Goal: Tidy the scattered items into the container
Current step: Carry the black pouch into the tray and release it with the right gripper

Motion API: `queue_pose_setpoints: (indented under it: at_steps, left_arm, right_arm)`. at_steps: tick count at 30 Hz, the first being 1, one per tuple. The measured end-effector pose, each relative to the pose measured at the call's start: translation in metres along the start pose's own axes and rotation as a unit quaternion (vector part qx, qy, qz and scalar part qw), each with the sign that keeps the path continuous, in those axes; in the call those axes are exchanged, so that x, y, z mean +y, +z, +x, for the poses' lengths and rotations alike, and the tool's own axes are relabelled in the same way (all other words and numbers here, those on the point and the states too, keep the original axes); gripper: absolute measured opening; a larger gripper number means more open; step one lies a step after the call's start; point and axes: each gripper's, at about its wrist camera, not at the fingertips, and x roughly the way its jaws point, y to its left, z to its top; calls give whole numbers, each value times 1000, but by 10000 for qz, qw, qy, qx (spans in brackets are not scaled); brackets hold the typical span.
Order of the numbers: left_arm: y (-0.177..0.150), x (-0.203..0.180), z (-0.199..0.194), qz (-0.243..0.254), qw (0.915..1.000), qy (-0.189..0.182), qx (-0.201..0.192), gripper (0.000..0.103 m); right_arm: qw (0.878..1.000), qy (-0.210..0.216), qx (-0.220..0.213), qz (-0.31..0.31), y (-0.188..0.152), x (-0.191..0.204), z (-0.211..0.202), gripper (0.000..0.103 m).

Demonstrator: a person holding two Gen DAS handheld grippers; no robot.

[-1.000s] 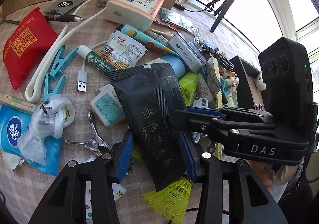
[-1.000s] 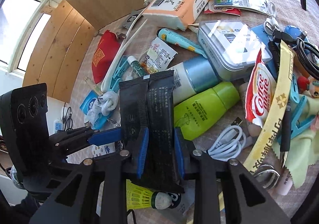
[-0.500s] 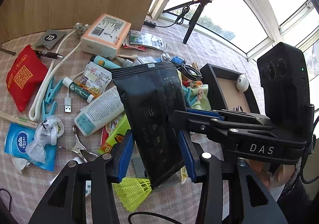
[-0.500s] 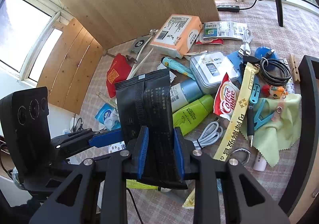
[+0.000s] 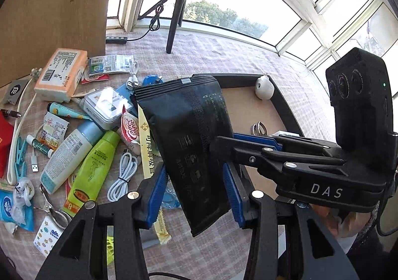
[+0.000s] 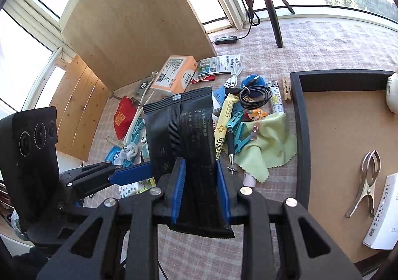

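While both grippers are clamping the upright black packet (image 6: 184, 135), the right gripper (image 6: 200, 191) is sitting nearer the tray (image 6: 302, 130), which is lying to its right.

"DAS" on right tongs (image 5: 253, 145), "Coffee mate" sachet (image 5: 129, 125) (red-white)

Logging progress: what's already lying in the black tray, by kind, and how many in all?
White rounded gadget: 1
Metal spring clip: 1
White printed box: 1
Total: 3 visible in the black tray
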Motion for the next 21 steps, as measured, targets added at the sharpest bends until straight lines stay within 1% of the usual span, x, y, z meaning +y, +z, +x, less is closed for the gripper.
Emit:
queue_pose_setpoints:
  at_steps: [8, 12, 13, 15, 16, 18, 21]
  left_arm:
    - [15, -78, 41, 674, 9972, -193, 252, 43]
    - [28, -108, 59, 897, 9954, -187, 285, 43]
    - [31, -113, 64, 875, 9955, -166, 312, 43]
    - [34, -116, 69, 716, 9967, -132, 362, 49]
    - [34, -117, 69, 666, 9970, -162, 350, 50]
    - [29, -118, 67, 741, 9966, -142, 344, 51]
    - [26, -115, 63, 819, 9962, -15, 307, 51]
  right_arm:
    - [9964, -502, -397, 561, -9, -67, -55, 26]
    - [9928, -690, -562, 802, -7, -95, -76, 26]
    - [9920, -756, -603, 814, -6, -100, -80, 26]
    - [9881, -1016, -786, 849, -4, -106, -89, 27]
    - [9849, -1210, -896, 854, -3, -107, -94, 32]
    - [9804, -1455, -1042, 821, -1, -109, -99, 38]
    - [9801, -1461, -1081, 797, 1, -110, -101, 38]
